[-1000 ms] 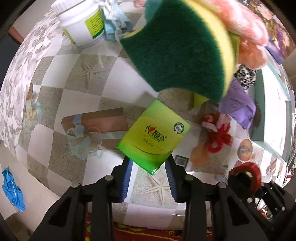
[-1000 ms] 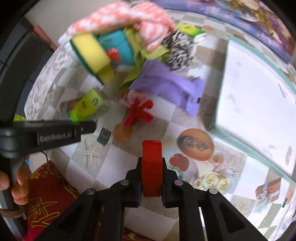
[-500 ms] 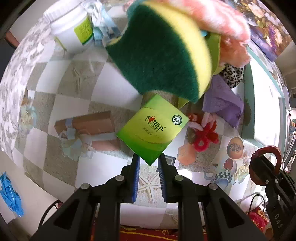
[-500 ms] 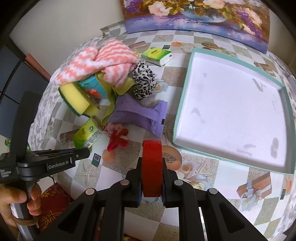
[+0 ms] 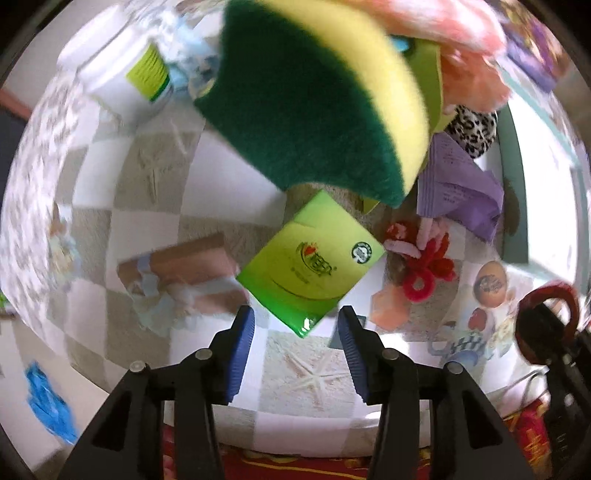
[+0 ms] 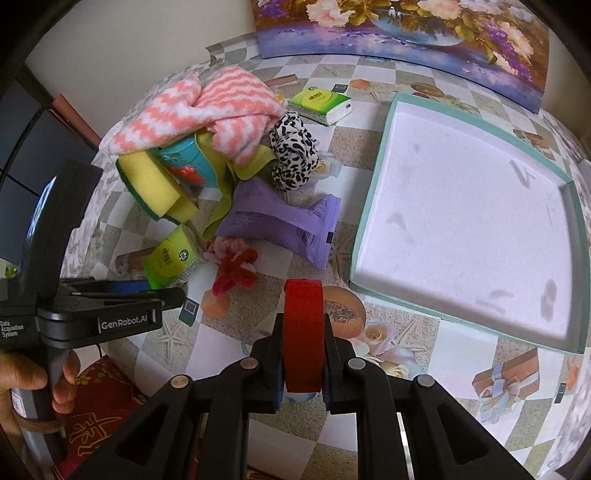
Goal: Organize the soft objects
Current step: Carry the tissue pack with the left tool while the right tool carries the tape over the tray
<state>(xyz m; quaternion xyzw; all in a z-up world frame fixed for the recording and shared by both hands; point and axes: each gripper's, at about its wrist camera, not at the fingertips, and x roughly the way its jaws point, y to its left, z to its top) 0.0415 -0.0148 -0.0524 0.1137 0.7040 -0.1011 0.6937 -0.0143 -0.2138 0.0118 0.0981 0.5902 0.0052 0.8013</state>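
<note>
A green tissue pack (image 5: 314, 258) lies on the checked tablecloth, one corner between the blue pads of my left gripper (image 5: 297, 332). Its jaws are opening and the pads do not touch the pack. A green-and-yellow sponge (image 5: 314, 103) looms just beyond it, leaning on the pile. My right gripper (image 6: 303, 321) is shut on a red ring (image 6: 303, 354), held above the table's near edge. The pile holds a pink striped towel (image 6: 207, 107), a leopard scrunchie (image 6: 293, 151), a purple pack (image 6: 280, 218) and a red fuzzy bow (image 6: 234, 269).
A shallow teal-rimmed tray (image 6: 373, 206) with a white floor sits to the right. A second green tissue pack (image 6: 321, 103) lies behind the pile, before a flower painting (image 6: 406, 26). A white jar (image 5: 122, 74) stands at the far left. A hand (image 6: 22, 373) grips the left tool.
The left jaws narrowed over the pack's corner, then spread wide again; the pack still lies on the table. The right gripper drew back and up with the red ring.
</note>
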